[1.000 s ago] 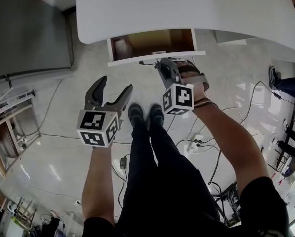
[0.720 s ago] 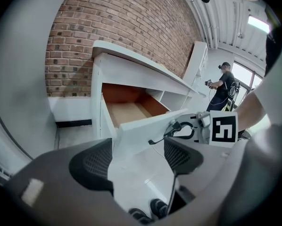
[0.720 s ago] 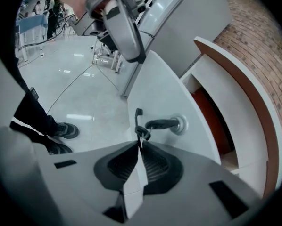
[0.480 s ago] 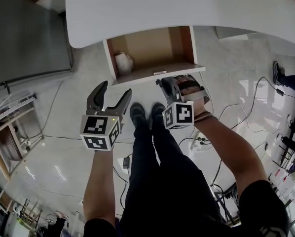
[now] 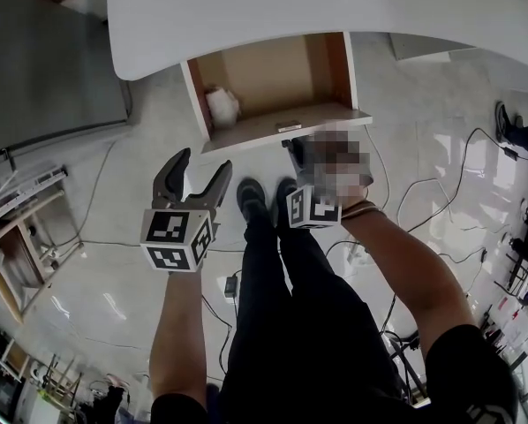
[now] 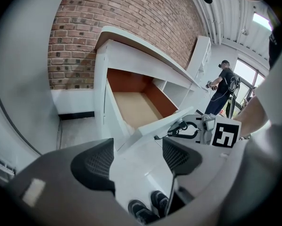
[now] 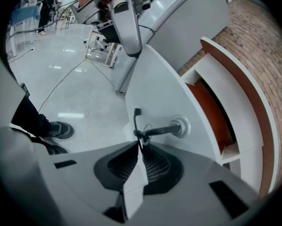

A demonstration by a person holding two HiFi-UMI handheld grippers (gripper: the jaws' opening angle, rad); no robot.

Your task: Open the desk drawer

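We find the right gripper [image 7: 139, 147] clenched on the drawer handle [image 7: 136, 121] — drawer [image 5: 246, 134] stands open under the bench [image 5: 317, 7]. Left gripper [image 5: 200, 165] empty, jaws apart — just narrowing.

Open desk drawer [image 5: 273, 73], a small white object [image 5: 222, 107] on its brown bottom

head view: steeply down | left gripper view: back from drawer [image 6: 137, 108] | right gripper view: close on handle [image 7: 159, 130] | shared: drawer

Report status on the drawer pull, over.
Right claw shut on drawer handle. Left claw open, jaws just closing a little, nothing between them. Drawer pulled well out, white object inside. Nothing blocking it.
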